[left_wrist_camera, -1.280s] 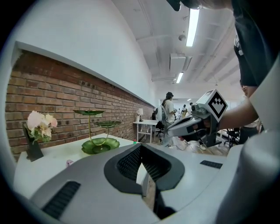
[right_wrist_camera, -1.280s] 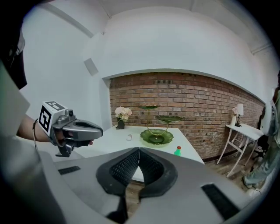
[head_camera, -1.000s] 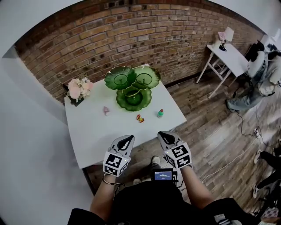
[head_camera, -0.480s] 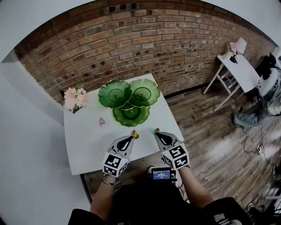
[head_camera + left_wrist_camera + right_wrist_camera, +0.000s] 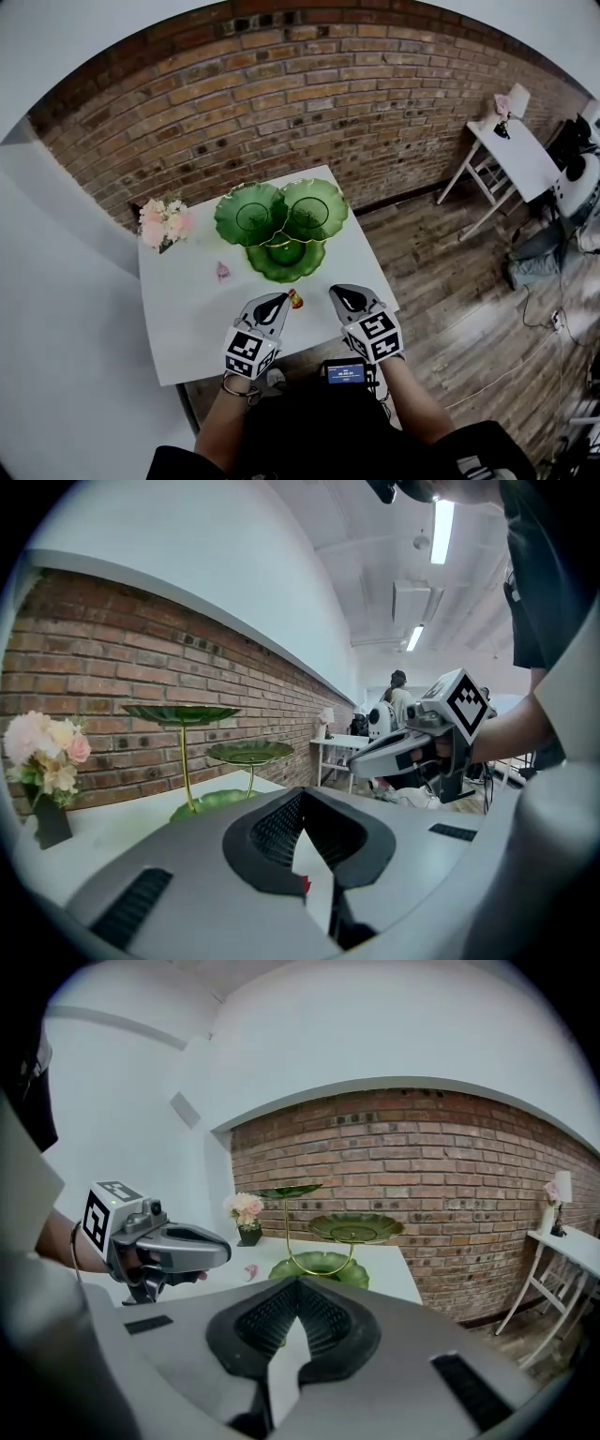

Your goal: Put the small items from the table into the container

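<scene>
One counter (image 5: 187, 323) bears one green stand (image 5: 286, 255) with three leaf-shaped dishes (image 5: 250, 214), one bunch of flowers (image 5: 164, 222) left of the stand, and two small items in front of it: one pink item (image 5: 222, 272) and one red-and-yellow item (image 5: 296, 299). Two claws show, the left claw (image 5: 275, 302) and the right claw (image 5: 339, 293), and one side table (image 5: 516, 150) stands far right of the stand.

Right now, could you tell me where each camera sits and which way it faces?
Head view: on the person's head, facing steeply down at table and dish stand; forearms, left gripper, right gripper show.
Left gripper view: on that gripper, facing the brick wall; right gripper at right.
Right gripper view: on that gripper, facing the dish stand; left gripper at left.
Shared: both gripper views show dish stand and flowers.
</scene>
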Motion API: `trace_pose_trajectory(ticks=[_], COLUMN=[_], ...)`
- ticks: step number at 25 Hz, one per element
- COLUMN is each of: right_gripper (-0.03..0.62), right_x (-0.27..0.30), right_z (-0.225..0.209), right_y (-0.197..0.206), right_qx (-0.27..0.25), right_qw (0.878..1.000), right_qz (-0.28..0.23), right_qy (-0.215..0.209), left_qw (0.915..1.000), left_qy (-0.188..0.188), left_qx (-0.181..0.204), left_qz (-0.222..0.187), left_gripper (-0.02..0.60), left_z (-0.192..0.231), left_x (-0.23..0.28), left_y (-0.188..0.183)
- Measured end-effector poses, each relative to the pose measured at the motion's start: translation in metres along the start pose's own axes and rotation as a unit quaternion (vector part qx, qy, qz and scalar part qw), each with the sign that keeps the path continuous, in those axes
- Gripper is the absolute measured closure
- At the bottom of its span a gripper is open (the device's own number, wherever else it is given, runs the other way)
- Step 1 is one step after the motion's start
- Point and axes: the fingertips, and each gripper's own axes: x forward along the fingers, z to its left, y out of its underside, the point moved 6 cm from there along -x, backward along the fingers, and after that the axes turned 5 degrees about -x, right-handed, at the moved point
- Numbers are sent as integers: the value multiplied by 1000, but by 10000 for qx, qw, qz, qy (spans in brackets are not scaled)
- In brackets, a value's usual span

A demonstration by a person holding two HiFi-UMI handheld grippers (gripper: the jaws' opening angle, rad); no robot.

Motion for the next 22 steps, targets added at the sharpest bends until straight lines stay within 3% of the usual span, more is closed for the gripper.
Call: trace_pose_trajectory(ticks=[4, 9, 22], right_gripper=[579, 579, 579], right_x=[3, 4, 10], right_z=[2, 3, 0], right_y=[-6, -7, -5], right_qx=[16, 52, 102], right_qw=[9998, 9995, 9991], right_qz=[-14, 2, 45], right_qy=[184, 323, 407], left_qw=[9997, 9993, 9989], left_qy=[215, 378, 459], left_qx=[121, -45, 36], left_qz=[-15, -47, 11], left_gripper=[574, 574, 574], left_z=[8, 15, 22], left_x=[4, 7, 12], left_y=[-4, -3, -3])
